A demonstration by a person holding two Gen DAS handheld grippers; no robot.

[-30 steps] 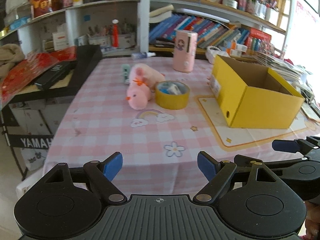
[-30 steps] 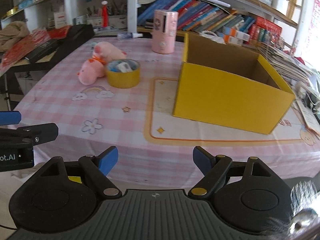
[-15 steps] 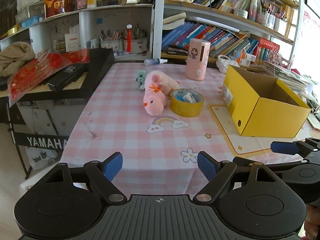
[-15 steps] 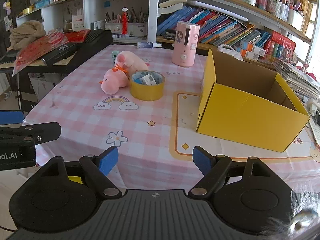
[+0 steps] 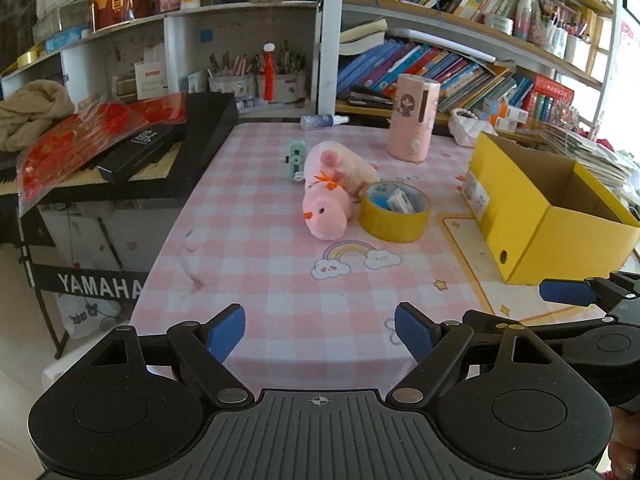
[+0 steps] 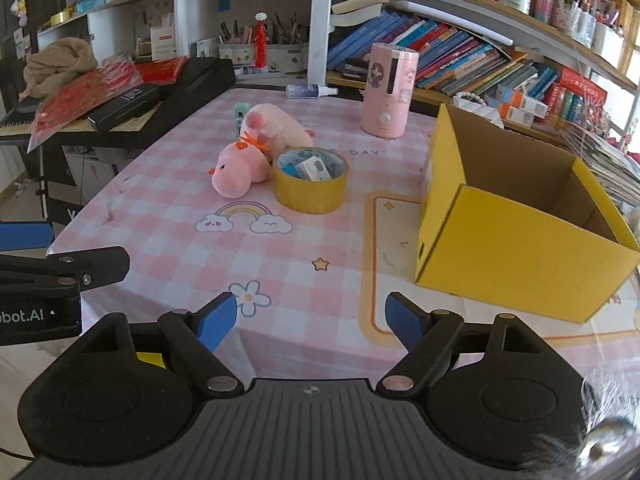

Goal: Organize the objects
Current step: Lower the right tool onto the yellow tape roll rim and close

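Both claws are hanging spread and empty over the near edge of the table [image 5: 248,240], the left claw [image 5: 320,330] just left of the right claw [image 6: 310,316]. Ahead of the left claw, well apart from it, a pink plush toy [image 5: 328,196] is lying against a yellow tape roll [image 5: 394,212] that is holding small packets. Ahead and right of the right claw, a yellow cardboard box [image 6: 516,240] is sitting open.

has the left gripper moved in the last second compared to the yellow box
Yes. The left gripper, jaws open and empty, has backed away from the table: in its view the yellow box and pink plush now sit farther off.
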